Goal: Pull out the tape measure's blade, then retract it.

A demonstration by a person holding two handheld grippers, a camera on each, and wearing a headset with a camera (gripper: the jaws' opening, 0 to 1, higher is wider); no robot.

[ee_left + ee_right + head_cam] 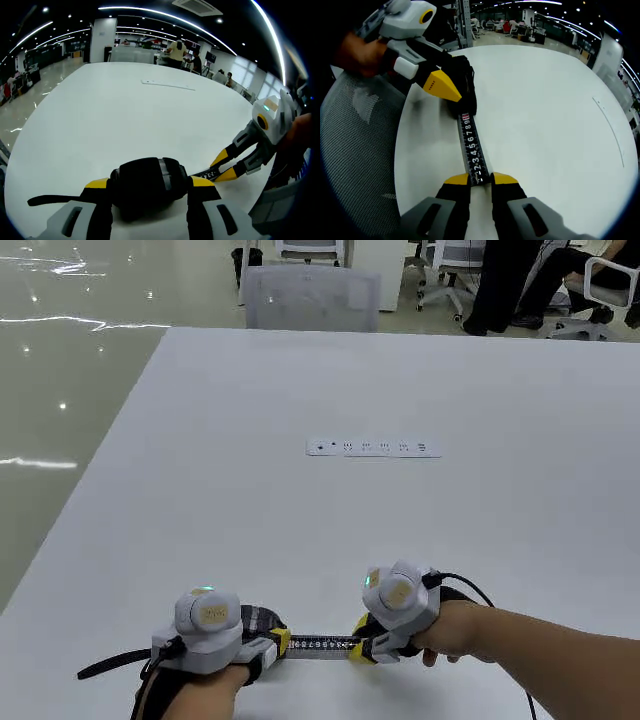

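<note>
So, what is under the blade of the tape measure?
The white table lies under the blade, which runs from the case in the left gripper to the right gripper. The blade's tip is covered by the right jaws.

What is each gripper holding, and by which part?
The left gripper clamps the tape measure's case by its sides; the right gripper pinches the blade at its free end.
</note>
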